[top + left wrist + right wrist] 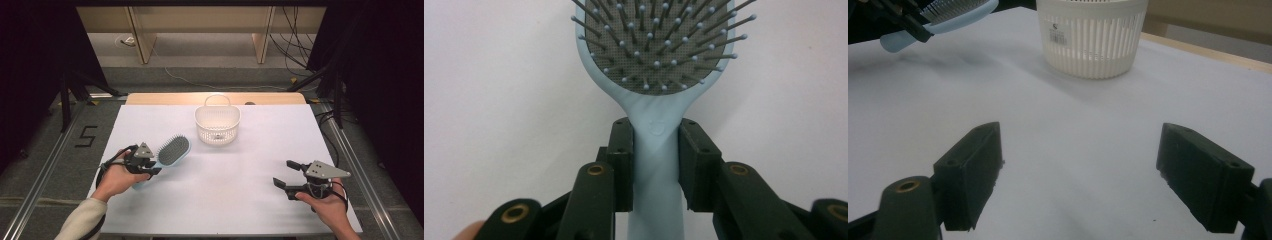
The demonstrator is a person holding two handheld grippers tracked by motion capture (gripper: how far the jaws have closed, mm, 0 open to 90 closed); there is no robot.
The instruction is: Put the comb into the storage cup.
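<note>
one light blue hairbrush (658, 150), lifted off the near left of the white table (225, 200), is pinched by its handle in my left gripper (656, 145), bristles up. my right gripper (1078, 175), near right, is spread with nothing between. one white basket (217, 124) stands far centre.

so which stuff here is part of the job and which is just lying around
In the job:
- hairbrush, held by its handle in the left tool
- white basket, likely where it goes

Just there:
- right tool, open and idle
- cables on the floor
</note>
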